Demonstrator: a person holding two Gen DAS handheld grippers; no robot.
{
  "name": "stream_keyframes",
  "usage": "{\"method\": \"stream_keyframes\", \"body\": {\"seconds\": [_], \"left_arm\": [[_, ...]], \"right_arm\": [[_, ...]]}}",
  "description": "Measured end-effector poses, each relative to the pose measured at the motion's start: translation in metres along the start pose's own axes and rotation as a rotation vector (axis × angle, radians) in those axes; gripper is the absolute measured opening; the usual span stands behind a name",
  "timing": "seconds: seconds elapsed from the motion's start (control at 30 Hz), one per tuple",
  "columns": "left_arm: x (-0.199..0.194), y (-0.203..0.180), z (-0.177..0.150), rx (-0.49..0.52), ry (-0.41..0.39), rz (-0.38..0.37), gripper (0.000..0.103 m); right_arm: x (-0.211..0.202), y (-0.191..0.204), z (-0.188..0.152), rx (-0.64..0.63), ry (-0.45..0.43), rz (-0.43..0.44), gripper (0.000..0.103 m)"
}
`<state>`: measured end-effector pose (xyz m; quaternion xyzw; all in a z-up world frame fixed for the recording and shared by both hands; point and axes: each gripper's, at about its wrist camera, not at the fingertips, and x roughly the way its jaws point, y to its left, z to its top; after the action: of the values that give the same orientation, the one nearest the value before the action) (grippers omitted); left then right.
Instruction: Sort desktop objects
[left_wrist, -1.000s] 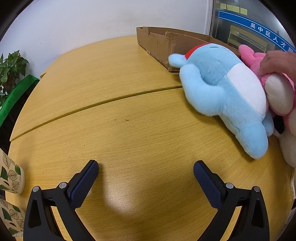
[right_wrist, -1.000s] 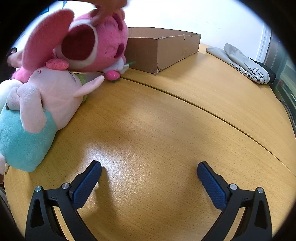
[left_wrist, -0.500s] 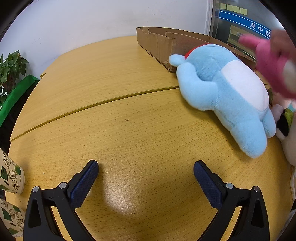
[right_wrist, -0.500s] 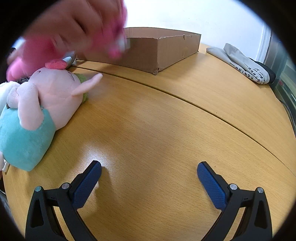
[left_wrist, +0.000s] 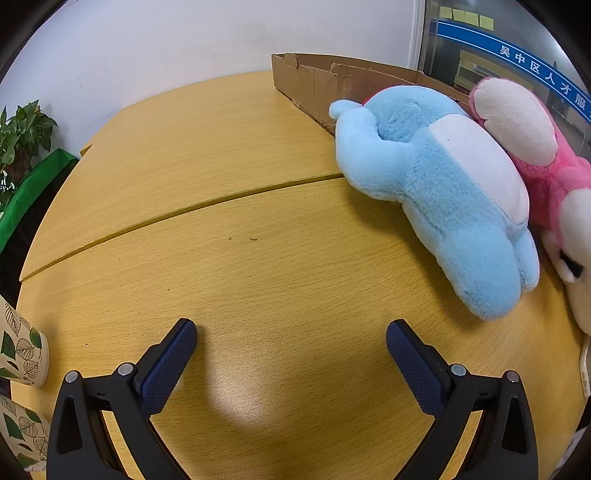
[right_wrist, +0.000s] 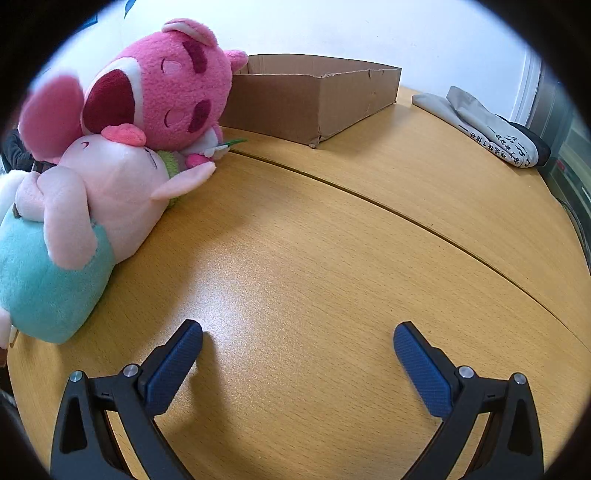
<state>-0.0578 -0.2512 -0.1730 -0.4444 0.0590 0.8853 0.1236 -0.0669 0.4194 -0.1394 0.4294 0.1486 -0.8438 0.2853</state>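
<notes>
The blue plush toy (left_wrist: 443, 192) lies on its side on the wooden table (left_wrist: 258, 266), at the right of the left wrist view, its long axis running from the far end by the cardboard box (left_wrist: 317, 85) down toward the near right; its rounded end points toward the camera and its white belly patch faces up and to the right. A pink plush toy (left_wrist: 532, 147) presses against its far side, touching it. In the right wrist view the pink plush toy (right_wrist: 166, 85) sits at the upper left, its face turned to the right, leaning on a pale pink plush toy (right_wrist: 110, 188) in a teal garment that lies lengthwise from the far middle toward the near left edge. The cardboard box (right_wrist: 314, 99) stands just behind them, open at the top. A folded grey cloth (right_wrist: 487, 129) lies well apart at the far right. The left gripper (left_wrist: 291, 332) hovers over bare table with its jaws spread wide and nothing between them; the right gripper (right_wrist: 297, 336) is likewise wide apart and empty. Leaf-printed paper cups (left_wrist: 22, 350) stand at the left edge near a potted plant (left_wrist: 22, 136).
</notes>
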Motion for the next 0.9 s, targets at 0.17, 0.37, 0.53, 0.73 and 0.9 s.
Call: {"method": "stream_keyframes", "body": {"seconds": [0.17,0.37,0.53,0.73,0.9], "left_arm": [[0.001,0.000,0.001,0.000,0.000,0.000,0.103],[0.002,0.000,0.003,0.000,0.000,0.000,0.103],[0.002,0.000,0.004,0.000,0.000,0.000,0.103],[0.006,0.001,0.010,-0.035,-0.001,0.025,0.103],[0.007,-0.001,0.011,-0.091,-0.003,0.064,0.103]], "right_arm": [[0.000,0.000,0.001,0.001,0.000,0.000,0.103],[0.003,0.002,0.005,0.055,0.000,-0.038,0.103],[0.001,0.009,0.002,0.183,0.004,-0.136,0.103],[-0.018,0.038,-0.006,0.168,0.018,-0.091,0.103],[-0.093,0.077,-0.001,0.256,-0.210,-0.118,0.103]]}}
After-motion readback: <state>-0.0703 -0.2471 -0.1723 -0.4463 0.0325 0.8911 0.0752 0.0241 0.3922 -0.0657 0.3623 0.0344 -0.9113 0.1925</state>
